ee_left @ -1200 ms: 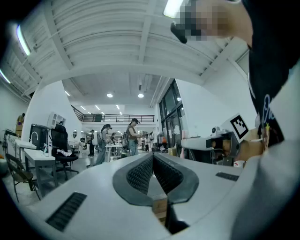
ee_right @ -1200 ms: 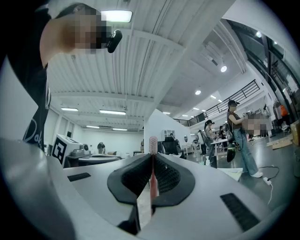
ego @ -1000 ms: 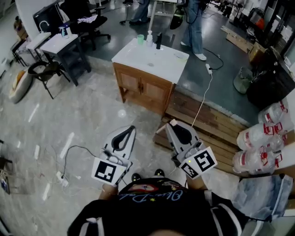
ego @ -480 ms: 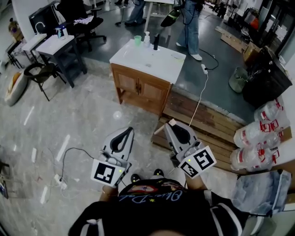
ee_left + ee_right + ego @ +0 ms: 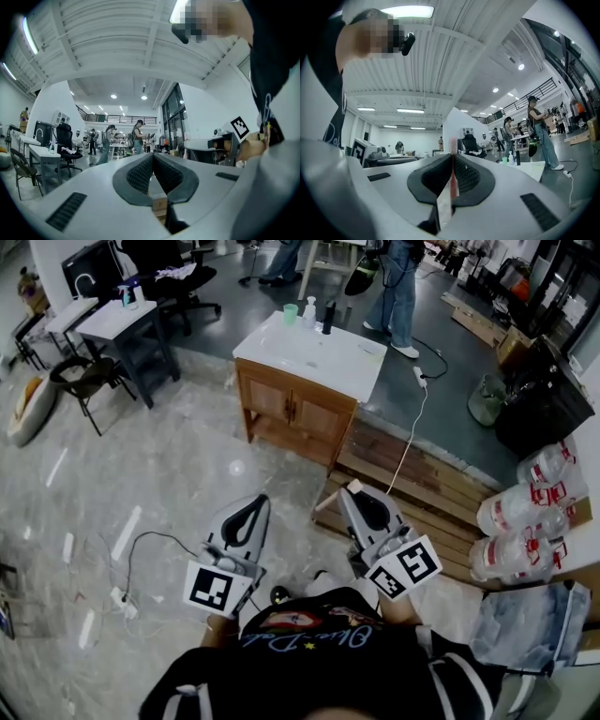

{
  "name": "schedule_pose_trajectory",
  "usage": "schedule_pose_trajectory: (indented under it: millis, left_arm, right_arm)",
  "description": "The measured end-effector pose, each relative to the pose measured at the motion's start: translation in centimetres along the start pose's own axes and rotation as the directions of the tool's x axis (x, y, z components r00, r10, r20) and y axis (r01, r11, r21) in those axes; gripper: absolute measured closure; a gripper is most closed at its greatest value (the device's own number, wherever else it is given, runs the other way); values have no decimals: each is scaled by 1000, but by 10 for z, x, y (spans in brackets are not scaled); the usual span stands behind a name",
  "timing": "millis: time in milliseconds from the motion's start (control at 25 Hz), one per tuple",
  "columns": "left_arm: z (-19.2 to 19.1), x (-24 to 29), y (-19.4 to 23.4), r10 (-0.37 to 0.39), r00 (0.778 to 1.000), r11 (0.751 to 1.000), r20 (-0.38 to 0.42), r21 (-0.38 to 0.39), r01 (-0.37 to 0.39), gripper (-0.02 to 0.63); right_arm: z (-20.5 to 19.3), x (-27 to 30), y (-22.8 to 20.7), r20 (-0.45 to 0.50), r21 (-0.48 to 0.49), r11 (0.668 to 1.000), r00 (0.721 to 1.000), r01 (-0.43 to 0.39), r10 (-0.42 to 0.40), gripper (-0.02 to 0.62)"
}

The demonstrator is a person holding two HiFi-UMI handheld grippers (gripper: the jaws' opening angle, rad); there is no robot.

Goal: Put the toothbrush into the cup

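In the right gripper view a pink toothbrush [image 5: 452,178] stands upright between the jaws, its bristle head [image 5: 453,142] poking past the tips. My right gripper [image 5: 453,158] is shut on it. From the head view, the right gripper [image 5: 351,488] is held low at my waist, with the toothbrush's pale end [image 5: 328,502] sticking out to its left. Beside it my left gripper [image 5: 266,499] is shut with nothing in it, its jaws [image 5: 153,156] pressed together. The green cup [image 5: 291,310] stands at the far edge of a white-topped wooden vanity [image 5: 343,365], well ahead of both grippers. The cup [image 5: 505,160] is small in the right gripper view.
A white soap bottle [image 5: 309,309] and a black bottle [image 5: 328,316] stand beside the cup. A wooden pallet [image 5: 427,493] lies in front of the vanity, right. A cable [image 5: 150,545] and power strip [image 5: 120,600] lie on the floor, left. Desks and chairs [image 5: 117,329] stand back left; a person [image 5: 398,282] behind.
The head view has shifted a little, so the vanity sits slightly higher and further right in the frame. Both grippers keep their places, the right one still holding the toothbrush.
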State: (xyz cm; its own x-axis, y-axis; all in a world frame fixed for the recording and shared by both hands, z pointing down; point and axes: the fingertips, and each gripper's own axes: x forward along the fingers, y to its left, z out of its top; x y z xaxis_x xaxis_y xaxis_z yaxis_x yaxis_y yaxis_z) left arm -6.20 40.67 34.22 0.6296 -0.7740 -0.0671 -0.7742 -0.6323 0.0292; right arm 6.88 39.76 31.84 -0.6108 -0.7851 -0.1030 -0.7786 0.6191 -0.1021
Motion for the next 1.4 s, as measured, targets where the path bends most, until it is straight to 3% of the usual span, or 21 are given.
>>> schedule_pose_trajectory:
  millis: [400, 800, 1120, 1400]
  left_arm:
    - [-6, 1, 27, 27, 999, 1000, -27, 6, -27, 606]
    - [-6, 26, 87, 115, 993, 992, -41, 62, -112, 606]
    - [-18, 69, 127, 115, 991, 993, -63, 31, -113, 606]
    - [-20, 118, 159, 122, 990, 991, -73, 56, -118, 606]
  right_arm:
    - [-7, 30, -7, -4, 13, 1000, 1000, -6, 6, 584]
    - [-4, 103, -32, 34, 17, 996, 995, -90, 89, 584]
    - [-17, 152, -73, 10, 34, 996, 997, -78, 77, 584]
    - [-15, 191, -117, 29, 32, 997, 997, -69, 68, 584]
